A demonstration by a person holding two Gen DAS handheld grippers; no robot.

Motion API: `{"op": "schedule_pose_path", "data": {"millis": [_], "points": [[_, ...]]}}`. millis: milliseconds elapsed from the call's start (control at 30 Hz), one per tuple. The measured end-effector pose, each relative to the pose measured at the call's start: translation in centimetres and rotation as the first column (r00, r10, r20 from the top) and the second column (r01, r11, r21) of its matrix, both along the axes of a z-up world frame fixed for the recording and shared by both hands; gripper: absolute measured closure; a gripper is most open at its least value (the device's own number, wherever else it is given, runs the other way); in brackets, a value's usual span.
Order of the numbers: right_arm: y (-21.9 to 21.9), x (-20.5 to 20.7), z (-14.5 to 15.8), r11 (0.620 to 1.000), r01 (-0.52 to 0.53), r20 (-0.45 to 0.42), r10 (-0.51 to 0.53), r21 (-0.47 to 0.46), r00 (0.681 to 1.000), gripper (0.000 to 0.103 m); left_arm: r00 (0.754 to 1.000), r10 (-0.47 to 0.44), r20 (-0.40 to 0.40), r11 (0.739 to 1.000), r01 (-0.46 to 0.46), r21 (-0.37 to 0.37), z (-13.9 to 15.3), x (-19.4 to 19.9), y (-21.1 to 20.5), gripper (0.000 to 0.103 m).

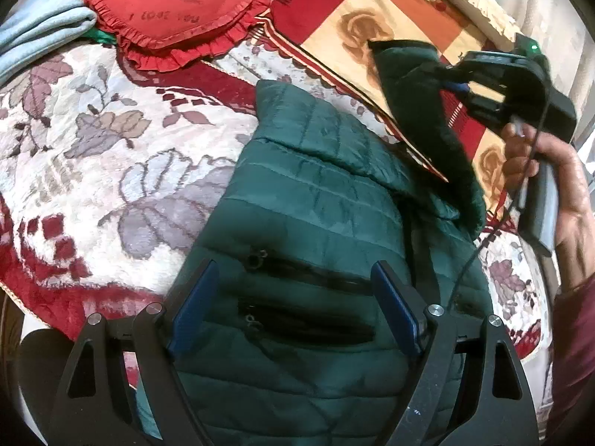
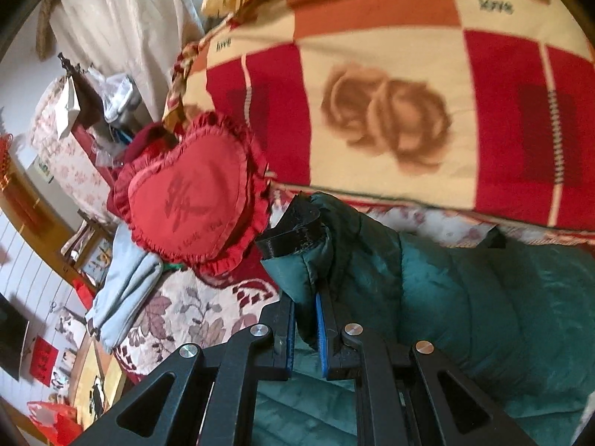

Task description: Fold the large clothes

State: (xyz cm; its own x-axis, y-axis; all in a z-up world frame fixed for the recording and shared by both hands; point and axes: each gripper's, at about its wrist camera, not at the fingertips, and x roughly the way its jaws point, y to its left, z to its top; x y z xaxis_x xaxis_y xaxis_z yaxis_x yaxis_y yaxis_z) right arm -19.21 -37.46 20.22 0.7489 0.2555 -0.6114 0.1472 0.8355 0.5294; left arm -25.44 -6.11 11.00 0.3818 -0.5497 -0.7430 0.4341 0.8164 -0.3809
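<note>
Gripping a sleeve of the green puffer jacket, the right gripper has its jaws clenched on a bunched fold near the cuff, and the fabric is pinched between the blue pads. Seen from the left wrist, that same right gripper holds the sleeve up off the bed, to the right of the jacket's body and above it.

Nearest to me, the left gripper hovers with its jaws spread wide and empty over the jacket's lower front, where two zipped pockets lie between the fingers. The jacket's long axis runs away from these jaws, toward the collar end by the red-and-cream blanket.

The coming move, I judge, turns on the lifted sleeve: it lies on the right of the body, so it has to cross inward over the chest. The right hand alone has it.

Beyond the jacket lie the floral bedspread, a red heart-shaped cushion and a folded pale blue garment, all well apart from the sleeve's path. Nothing seems to stand in the way.
</note>
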Motion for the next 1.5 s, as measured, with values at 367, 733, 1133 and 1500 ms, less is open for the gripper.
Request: {"op": "schedule_pose_path", "data": {"millis": [367,733,1133,1500], "points": [[2.9,3.3,-7.2,0.999,-0.029,-0.149,0.032,0.021,0.988,0.094,1.000,0.030,-0.008,1.000,-0.030,-0.009,-0.2,0.7,0.8,0.019],[2.8,0.2,-7.2,0.996,-0.084,-0.176,0.079,-0.022,0.981,0.030,1.000,0.020,-0.006,1.000,-0.020,-0.010,0.3,0.1,0.2,0.019],[-5.0,-10.5,-2.8,0.991,0.021,-0.162,-0.043,-0.135,0.986,0.030,0.997,0.005,0.072,1.000,-0.006,0.022,4.2,5.9,-4.0,0.019],[-12.3,-13.7,-3.5,0.953,0.182,-0.170,-0.227,-0.242,0.959,0.044,0.988,-0.007,0.157,0.993,-0.011,0.115,4.0,11.9,-12.7,0.019]]}}
